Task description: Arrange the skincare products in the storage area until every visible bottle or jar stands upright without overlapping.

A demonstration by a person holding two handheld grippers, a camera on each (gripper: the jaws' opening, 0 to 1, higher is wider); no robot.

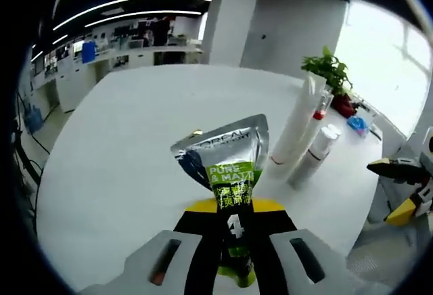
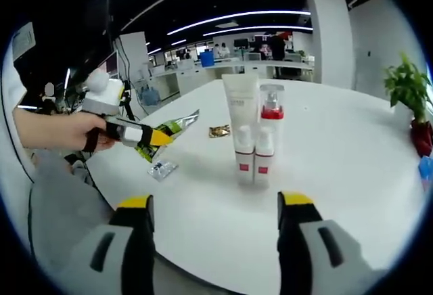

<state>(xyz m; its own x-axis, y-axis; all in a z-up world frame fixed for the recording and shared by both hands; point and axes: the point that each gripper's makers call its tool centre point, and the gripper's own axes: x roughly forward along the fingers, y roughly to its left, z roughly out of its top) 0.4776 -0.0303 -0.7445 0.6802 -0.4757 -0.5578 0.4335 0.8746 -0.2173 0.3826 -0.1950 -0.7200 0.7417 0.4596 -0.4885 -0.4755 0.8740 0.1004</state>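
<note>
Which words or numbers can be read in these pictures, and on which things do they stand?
"L'OREAL": silver squeezed tube with green label.
"PURE & MATTE": same tube's green label.
"4": left gripper, black and yellow jaw.
Chinese characters under "PURE & MATTE": blurred.
Labels on white bottles with red bands: too small.

A silver and green tube (image 1: 226, 173) — printed "PURE & MATTE" — is held up off the white table (image 1: 128, 166), crimped end forward, cap end hidden between the jaws. Toward the table's middle stands a tight upright cluster: a tall white tube (image 2: 241, 105), a clear bottle with a red collar (image 2: 271, 109) just beside it, and two small white bottles with red labels (image 2: 254, 156) touching in front. A small gold sachet (image 2: 219, 131) and a clear blister pack (image 2: 162, 169) lie flat — the pack near the table's edge.
</note>
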